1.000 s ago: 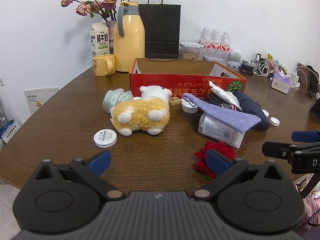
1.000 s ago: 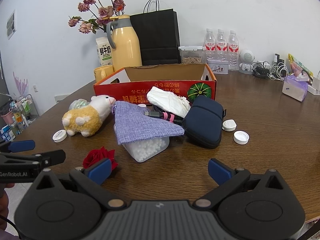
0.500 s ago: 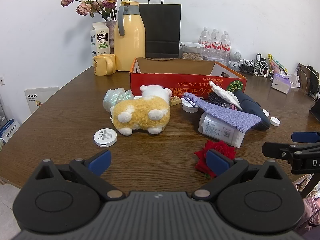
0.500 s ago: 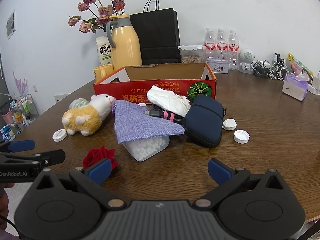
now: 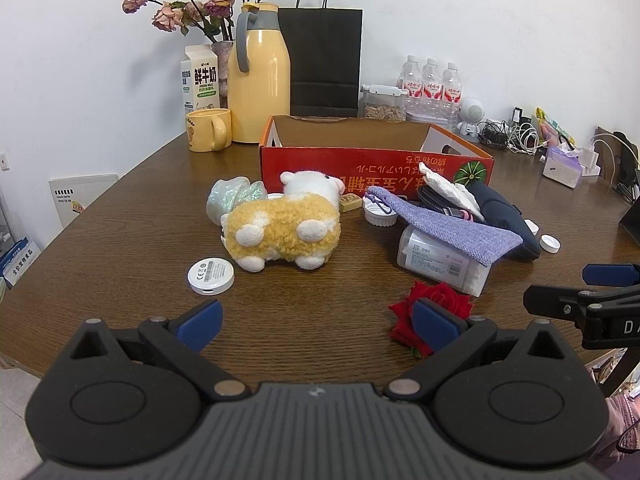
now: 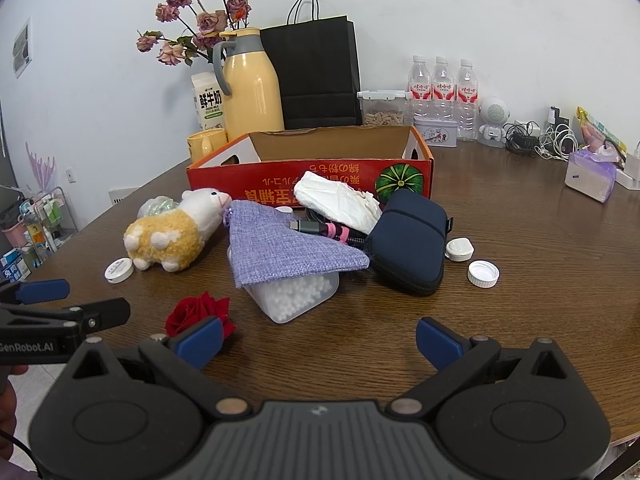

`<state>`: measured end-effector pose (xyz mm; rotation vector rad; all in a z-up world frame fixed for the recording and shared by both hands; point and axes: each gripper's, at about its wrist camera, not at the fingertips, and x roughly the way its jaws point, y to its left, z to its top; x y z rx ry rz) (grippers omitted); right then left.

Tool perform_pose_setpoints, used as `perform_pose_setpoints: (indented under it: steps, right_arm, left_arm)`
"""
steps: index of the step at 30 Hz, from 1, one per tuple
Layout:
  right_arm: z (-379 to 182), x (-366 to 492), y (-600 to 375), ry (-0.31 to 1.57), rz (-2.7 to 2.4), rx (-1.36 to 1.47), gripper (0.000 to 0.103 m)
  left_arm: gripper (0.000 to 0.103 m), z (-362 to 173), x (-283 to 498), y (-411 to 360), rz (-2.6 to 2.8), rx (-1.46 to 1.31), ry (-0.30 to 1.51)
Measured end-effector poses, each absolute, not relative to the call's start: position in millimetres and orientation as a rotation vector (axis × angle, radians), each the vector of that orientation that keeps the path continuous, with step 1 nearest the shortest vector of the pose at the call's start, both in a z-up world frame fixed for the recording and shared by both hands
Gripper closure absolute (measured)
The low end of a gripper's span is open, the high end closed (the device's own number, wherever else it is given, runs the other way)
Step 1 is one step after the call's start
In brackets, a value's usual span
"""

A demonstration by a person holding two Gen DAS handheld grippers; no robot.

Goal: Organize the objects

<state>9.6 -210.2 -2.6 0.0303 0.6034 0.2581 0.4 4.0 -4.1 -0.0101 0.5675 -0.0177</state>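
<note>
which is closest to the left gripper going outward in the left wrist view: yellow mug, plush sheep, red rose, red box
1. red rose, beside the left gripper, at its right finger.
2. plush sheep, ahead, mid-table.
3. red box, behind the sheep.
4. yellow mug, far back left.

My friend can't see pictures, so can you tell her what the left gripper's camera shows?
The open left gripper hovers over a brown table, holding nothing. Ahead lie a fluffy yellow toy sheep, a white round disc, a red rose and a purple pouch draped over a clear plastic box. Behind them stands an open red cardboard box.
</note>
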Motion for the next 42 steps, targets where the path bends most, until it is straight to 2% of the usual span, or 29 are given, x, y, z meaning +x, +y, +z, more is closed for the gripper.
perform_pose_setpoints:
  steps: [25,36,41,42]
  right_arm:
    - [-11.0,5.7,-171.1,0.618,0.43,-0.016,0.002]
    - [-24.0,23.8,-126.0,0.636,0.515,-0.088,0.027]
    - [-31.6,33.0,-117.8,0.661,0.515,-0.097,0.046]
    - [-32.7,33.6,-117.2,0.661,0.521,-0.096,0.047]
  left_arm:
    - [0.0,-3.7,-6.7,34.9,0.024,-0.066,0.558]
    - [0.0,-9.6,-10.6,64.3,0.06,-0.106,0.553]
    - [0.0,-13.3,-9.7,71.6,0.069,-0.116,0.56]
    - [0.0,-13.9,-9.0,72.5,0.069,-0.119,0.562]
